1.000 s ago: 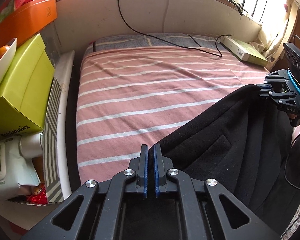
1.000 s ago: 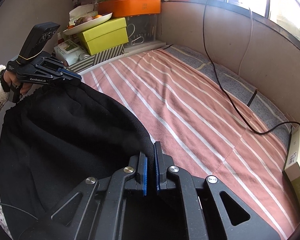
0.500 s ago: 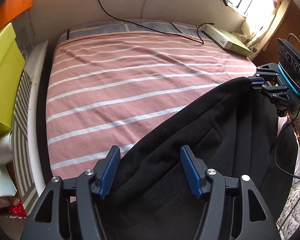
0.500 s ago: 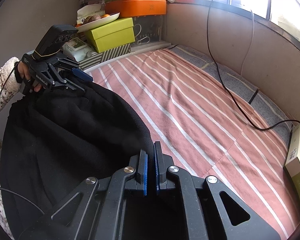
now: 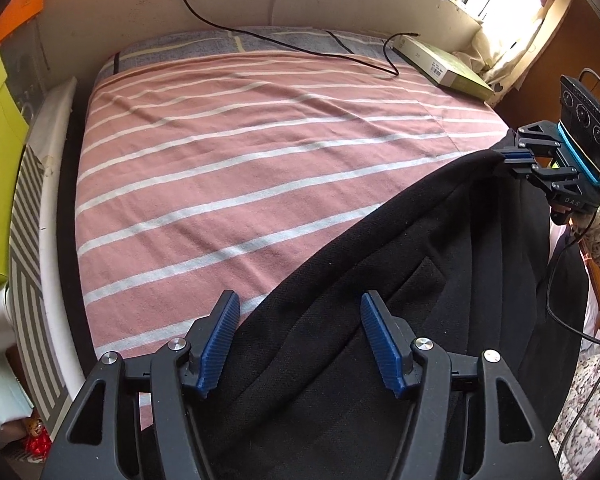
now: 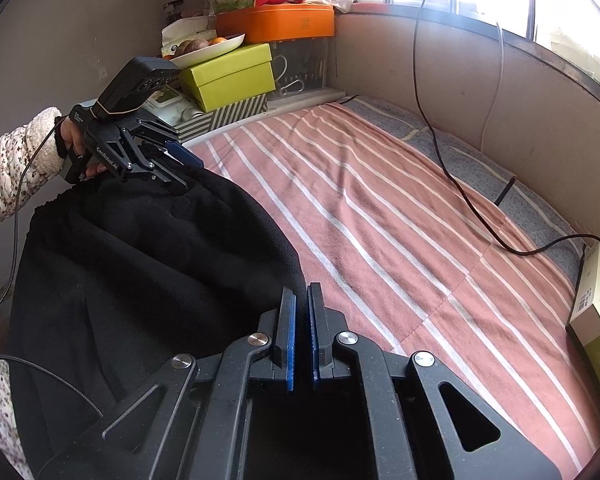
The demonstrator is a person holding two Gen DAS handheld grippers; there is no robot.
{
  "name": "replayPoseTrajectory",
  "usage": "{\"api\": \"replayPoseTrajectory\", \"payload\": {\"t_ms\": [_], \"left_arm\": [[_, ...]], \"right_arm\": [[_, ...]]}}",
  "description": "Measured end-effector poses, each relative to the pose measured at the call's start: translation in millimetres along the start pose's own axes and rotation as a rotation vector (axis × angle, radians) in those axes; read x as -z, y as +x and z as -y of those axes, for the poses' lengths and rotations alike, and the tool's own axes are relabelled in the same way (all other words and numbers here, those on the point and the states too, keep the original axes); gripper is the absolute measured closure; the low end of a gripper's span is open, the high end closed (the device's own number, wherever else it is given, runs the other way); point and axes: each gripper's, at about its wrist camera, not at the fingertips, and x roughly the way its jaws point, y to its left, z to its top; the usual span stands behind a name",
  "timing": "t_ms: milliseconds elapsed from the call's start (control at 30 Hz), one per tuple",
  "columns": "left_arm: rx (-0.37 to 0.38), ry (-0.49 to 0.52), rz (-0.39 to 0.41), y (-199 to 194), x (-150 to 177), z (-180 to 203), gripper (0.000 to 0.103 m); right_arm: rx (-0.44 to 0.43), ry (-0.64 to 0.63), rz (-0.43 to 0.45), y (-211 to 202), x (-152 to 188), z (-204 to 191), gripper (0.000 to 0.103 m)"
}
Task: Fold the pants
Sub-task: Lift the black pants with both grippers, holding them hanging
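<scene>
Black pants point(image 5: 440, 280) hang over the near edge of a bed with a pink striped sheet point(image 5: 240, 160). My left gripper point(image 5: 300, 340) stands open above the cloth. The pants' edge runs between its blue pads point(image 5: 220, 344), which do not press on it. My right gripper point(image 6: 301, 320) is shut on the pants' upper edge point(image 6: 140, 280), holding it up over the sheet point(image 6: 400, 220). In the left wrist view the right gripper point(image 5: 500, 156) pinches that edge at far right. The right wrist view shows the left gripper point(image 6: 184, 168) low on the cloth, in a hand with a floral sleeve.
A black cable point(image 5: 260, 36) crosses the bed's far end, and a flat green box point(image 5: 440, 66) lies in its corner. Yellow-green and orange boxes point(image 6: 228, 76) and a plate of fruit point(image 6: 204, 46) are stacked beside the bed. Walls surround the bed.
My left gripper let go of the pants' edge and opened wide, then tipped down toward the cloth. The right gripper stays shut on the edge.
</scene>
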Motion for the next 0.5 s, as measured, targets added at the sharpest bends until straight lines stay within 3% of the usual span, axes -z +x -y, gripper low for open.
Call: {"api": "replayPoseTrajectory", "payload": {"t_ms": [433,500], "left_arm": [[-0.002,0.003,0.003,2.1,-2.1,2.6,0.032],[-0.007,0.026,-0.017,1.8,-1.5,7.7,0.038]], "right_arm": [[-0.018,0.007,0.001,-1.6,5.9,-1.2,0.098],[-0.027,0.017,0.001,-1.7,6.7,0.0,0.098]]}}
